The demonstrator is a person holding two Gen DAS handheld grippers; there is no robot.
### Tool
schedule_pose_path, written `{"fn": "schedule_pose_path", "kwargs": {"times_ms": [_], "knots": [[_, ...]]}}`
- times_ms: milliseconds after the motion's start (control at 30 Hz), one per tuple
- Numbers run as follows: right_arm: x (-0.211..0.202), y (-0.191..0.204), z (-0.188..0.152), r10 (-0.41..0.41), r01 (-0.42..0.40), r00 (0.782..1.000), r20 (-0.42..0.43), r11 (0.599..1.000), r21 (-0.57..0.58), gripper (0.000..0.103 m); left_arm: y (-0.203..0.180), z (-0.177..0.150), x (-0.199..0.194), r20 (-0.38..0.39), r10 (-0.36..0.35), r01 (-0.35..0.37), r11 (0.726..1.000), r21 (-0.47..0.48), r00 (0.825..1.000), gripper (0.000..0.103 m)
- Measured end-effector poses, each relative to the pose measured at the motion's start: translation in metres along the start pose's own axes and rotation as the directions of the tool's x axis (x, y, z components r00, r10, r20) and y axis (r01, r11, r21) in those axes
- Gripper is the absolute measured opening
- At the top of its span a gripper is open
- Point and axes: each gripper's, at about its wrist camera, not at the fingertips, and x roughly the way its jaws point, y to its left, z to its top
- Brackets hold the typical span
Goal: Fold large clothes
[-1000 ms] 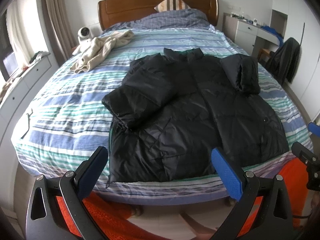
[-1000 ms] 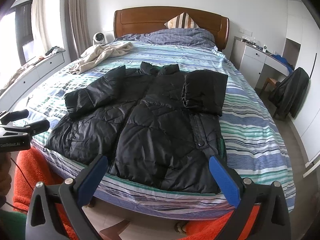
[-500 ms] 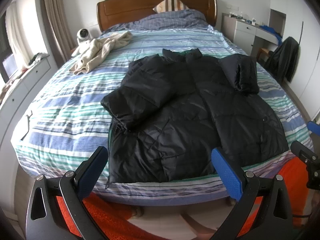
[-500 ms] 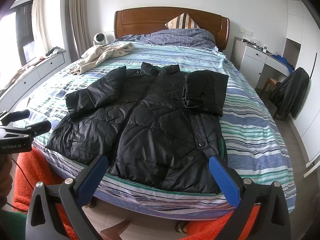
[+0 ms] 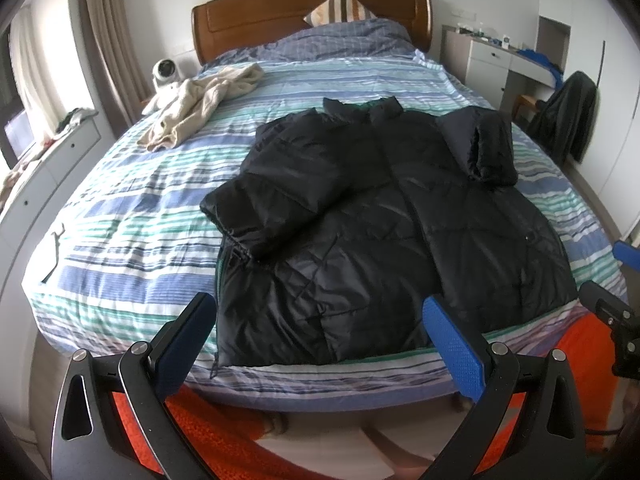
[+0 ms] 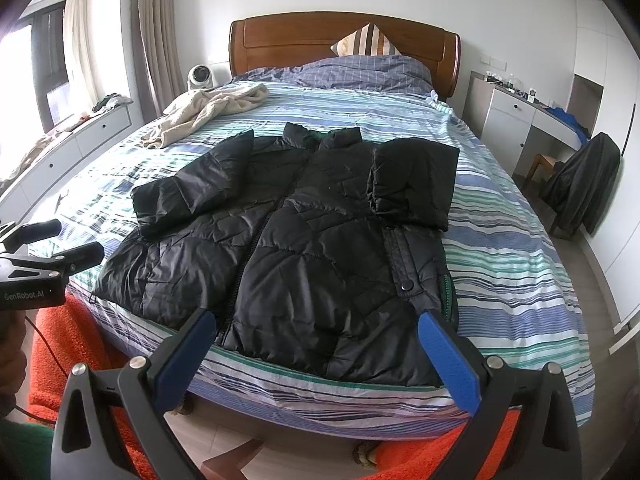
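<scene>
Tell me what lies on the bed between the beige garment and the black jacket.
Nothing does: only bare striped bedding separates the beige garment from the black jacket. Both wrist views show that stretch bare.

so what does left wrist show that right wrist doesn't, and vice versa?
Left wrist only: the right gripper's fingers poking in from the right edge.

Right wrist only: the left gripper at the left edge with its printed body, and a window.

Both: the black puffer jacket flat on the striped bed, both sleeves folded in, beige garment, wooden headboard, and each gripper's own open blue-padded fingers.
</scene>
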Motion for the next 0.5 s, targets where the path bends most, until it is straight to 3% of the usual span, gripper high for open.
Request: {"fn": "schedule_pose_path", "kwargs": {"times_ms": [400,500], "knots": [[-0.001,-0.005,-0.003,0.043,-0.043,0.999,0.032,0.999,0.007,0.103,-0.003,0.002,0.0,0.008,-0.011,0.011,1.0,0.004,1.0,0.103],[0.008,-0.012,0.002,0.015,-0.014,0.998,0.06,1.0,-0.024,0.103,-0.004,0.003,0.001,0.001,-0.018,0.018,1.0,0.001,1.0,0.103]]}}
